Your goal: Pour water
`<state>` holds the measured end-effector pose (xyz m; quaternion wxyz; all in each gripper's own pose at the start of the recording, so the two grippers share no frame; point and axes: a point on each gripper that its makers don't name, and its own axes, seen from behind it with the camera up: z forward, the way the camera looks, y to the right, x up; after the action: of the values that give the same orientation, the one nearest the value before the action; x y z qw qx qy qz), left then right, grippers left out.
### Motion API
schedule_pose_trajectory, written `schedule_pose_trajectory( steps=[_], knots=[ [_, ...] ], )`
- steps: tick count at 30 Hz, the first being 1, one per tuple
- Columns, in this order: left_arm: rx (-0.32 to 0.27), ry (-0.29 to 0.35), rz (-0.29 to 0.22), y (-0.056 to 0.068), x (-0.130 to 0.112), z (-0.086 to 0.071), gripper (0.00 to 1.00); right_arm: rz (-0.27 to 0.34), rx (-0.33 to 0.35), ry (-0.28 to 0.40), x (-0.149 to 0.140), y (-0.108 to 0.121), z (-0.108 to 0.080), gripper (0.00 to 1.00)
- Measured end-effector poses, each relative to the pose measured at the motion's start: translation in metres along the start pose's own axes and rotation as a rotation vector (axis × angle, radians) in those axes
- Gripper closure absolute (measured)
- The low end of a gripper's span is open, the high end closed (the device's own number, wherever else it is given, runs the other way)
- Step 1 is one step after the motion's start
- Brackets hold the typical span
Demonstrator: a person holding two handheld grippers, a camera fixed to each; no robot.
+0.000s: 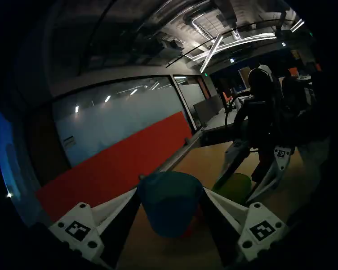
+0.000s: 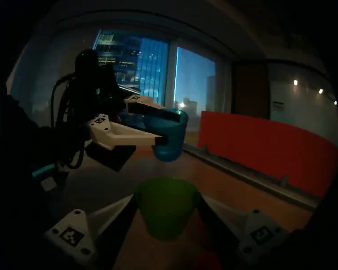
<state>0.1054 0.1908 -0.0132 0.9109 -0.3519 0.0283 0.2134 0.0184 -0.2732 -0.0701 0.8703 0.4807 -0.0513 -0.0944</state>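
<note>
Your left gripper [image 1: 171, 194] is pinching the blue cup [image 1: 171, 216], and your right gripper [image 2: 166, 198] clamps the green cup [image 2: 165, 216]. The cups sit near each other over the wooden table [image 2: 241, 193]. Dim room: red wall panel [image 1: 124, 162], dusk-lit window [image 2: 193, 81], ceiling light strips [image 1: 214, 49] overhead.

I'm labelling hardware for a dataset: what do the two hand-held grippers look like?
The left hand-held gripper and right hand-held gripper match: two white, wedge-shaped fingers with dark inner faces, each bearing a square black-and-white marker. Behind them sits a bulky black body with black cables.
</note>
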Motion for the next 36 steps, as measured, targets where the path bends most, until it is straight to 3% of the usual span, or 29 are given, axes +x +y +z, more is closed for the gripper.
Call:
schedule_pose_trajectory(
  steps=[36],
  knots=[
    [0.038,-0.013,0.236,-0.007,0.025,-0.002,0.13,-0.007,0.031,0.014,0.002,-0.014,0.015,0.01]
  ],
)
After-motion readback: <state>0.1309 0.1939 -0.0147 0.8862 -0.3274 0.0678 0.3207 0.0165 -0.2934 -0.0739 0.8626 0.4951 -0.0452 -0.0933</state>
